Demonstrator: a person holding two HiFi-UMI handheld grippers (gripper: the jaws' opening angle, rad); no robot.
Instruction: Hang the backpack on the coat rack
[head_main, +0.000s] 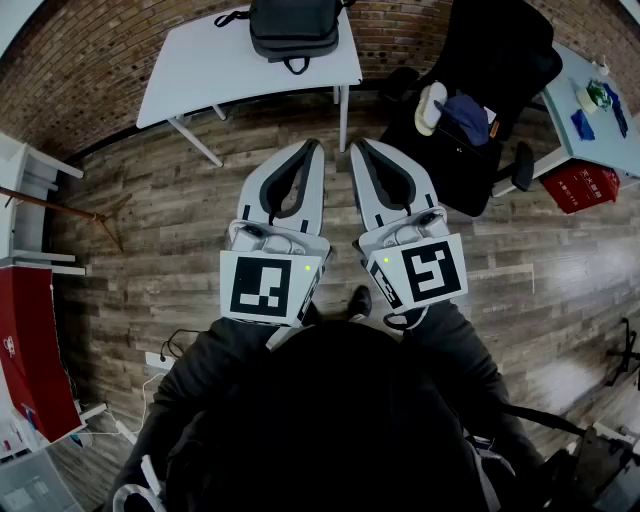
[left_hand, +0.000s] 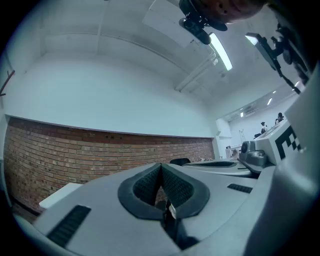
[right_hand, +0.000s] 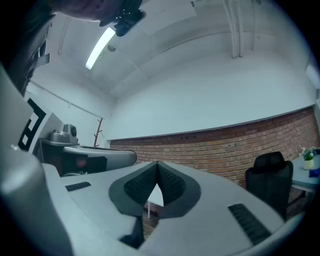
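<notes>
Backpack (head_main: 293, 28) lies on table (head_main: 200, 75), handle toward left claw (head_main: 312, 146) and right claw (head_main: 358, 146), both closed, empty.

The head camera looks steeply down over the person onto the left gripper (head_main: 312, 148) and right gripper (head_main: 358, 148), close below it. Each gripper camera sits just behind its own jaws, facing slightly upward across the room. All three views share the brick wall (head_main: 90, 60), and each gripper view catches the other gripper at its edge.

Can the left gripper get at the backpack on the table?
Likely yes, after stepping closer: only floor lies between the left gripper and the table, and the backpack sits near its front edge. The jaws are shut.
</notes>
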